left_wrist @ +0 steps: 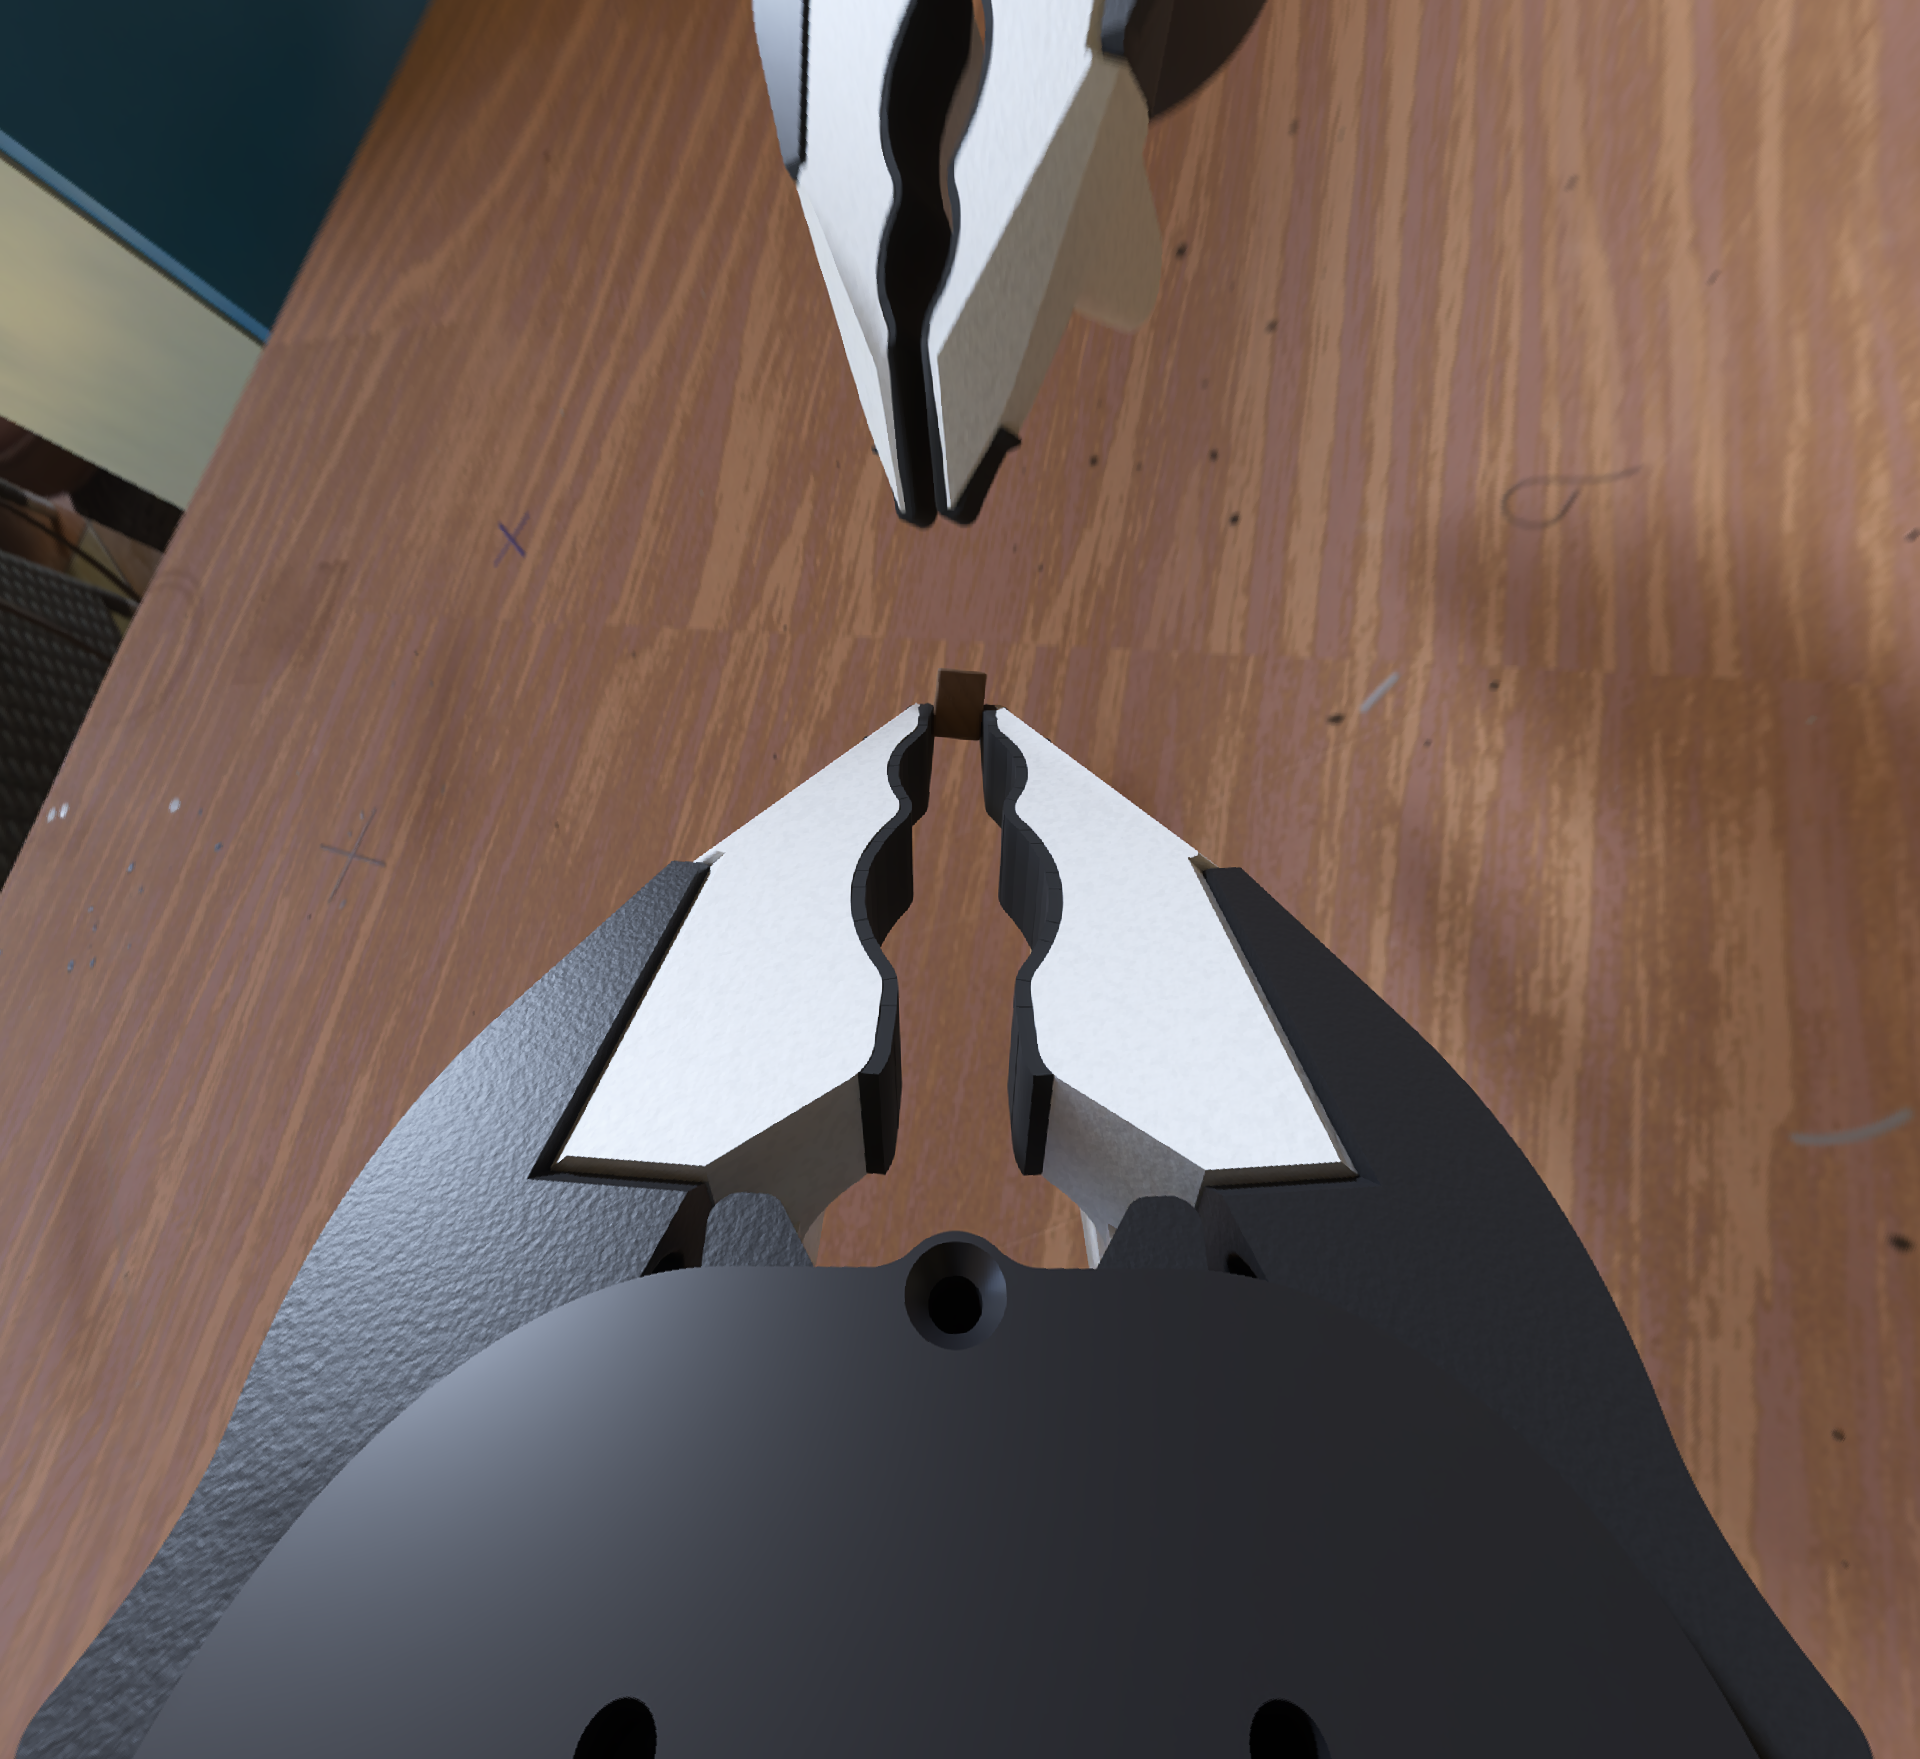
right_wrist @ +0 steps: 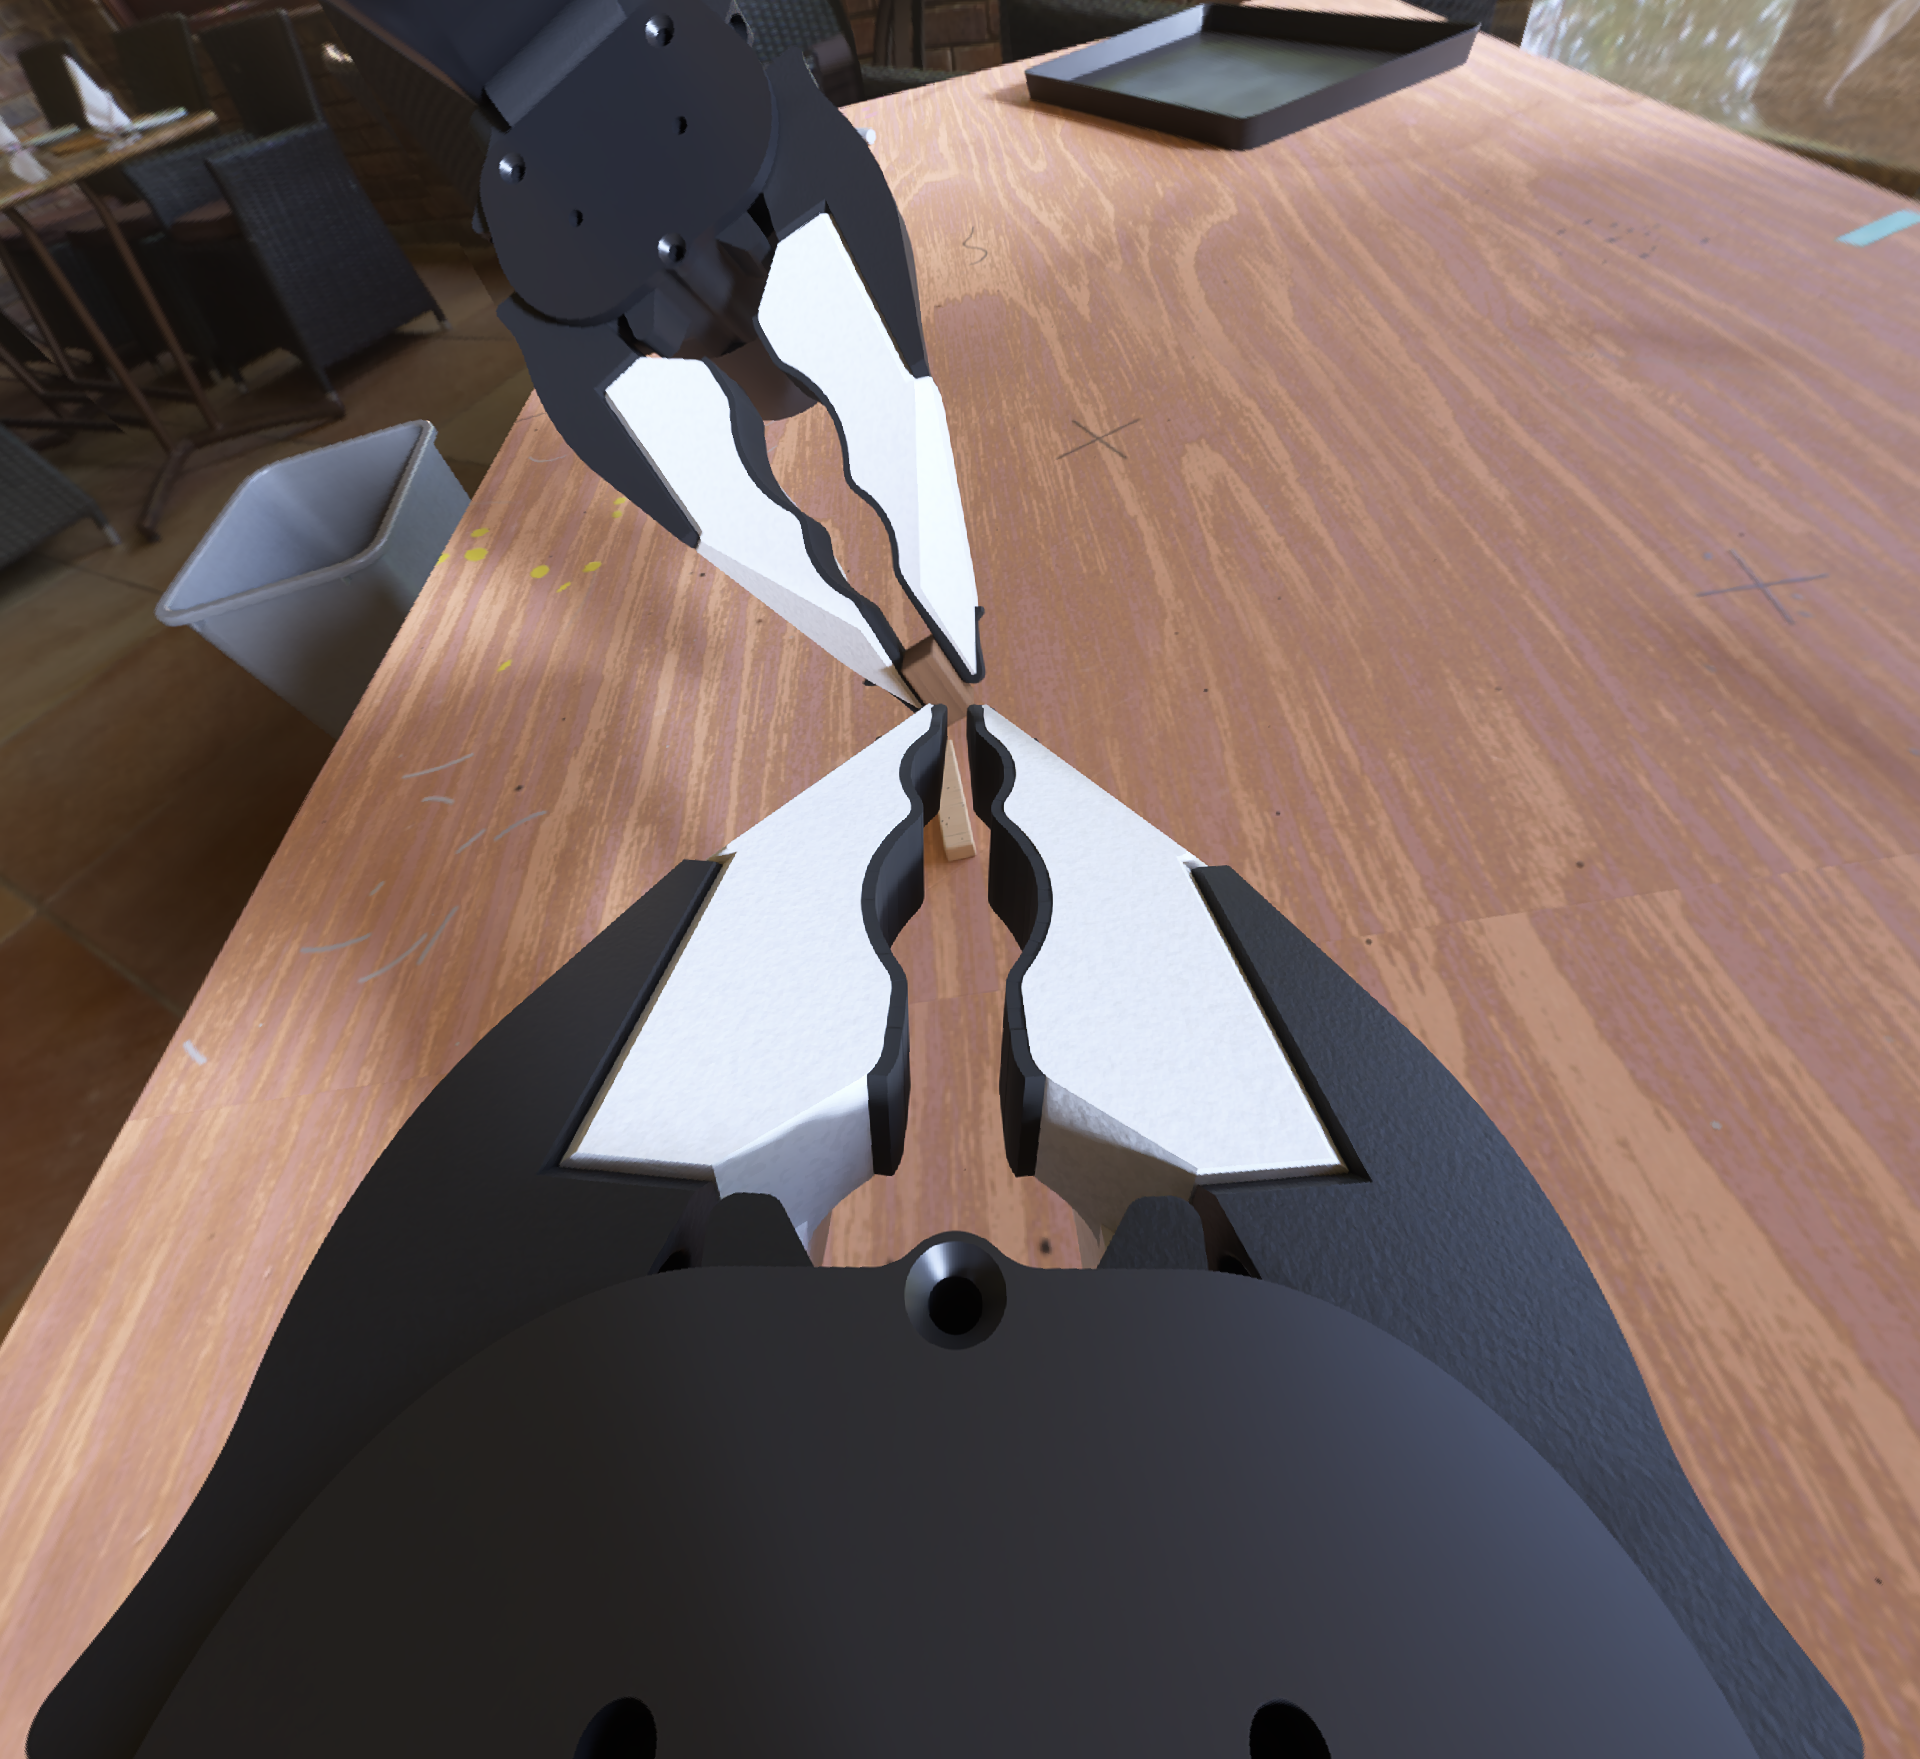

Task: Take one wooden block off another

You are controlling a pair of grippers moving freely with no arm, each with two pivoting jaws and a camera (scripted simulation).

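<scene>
My left gripper (left_wrist: 958, 720) is shut on a small dark brown wooden block (left_wrist: 960, 699), pinched at its fingertips over the wooden table (left_wrist: 1455, 774). In the right wrist view the left gripper (right_wrist: 935, 675) comes in from the upper left with that block (right_wrist: 928, 667) between its tips. My right gripper (right_wrist: 956, 720) faces it tip to tip, its jaws almost together and holding nothing. Through the slot between its fingers I see a pale wooden block (right_wrist: 956, 821) lying on the table below. In the left wrist view the right gripper (left_wrist: 928, 516) hangs shut beyond the brown block.
A black shallow tray (right_wrist: 1247, 83) sits at the far end of the table. A grey bin (right_wrist: 301, 566) stands on the floor beside the table's left edge. Chairs and other tables stand beyond it. Pencil crosses mark the tabletop.
</scene>
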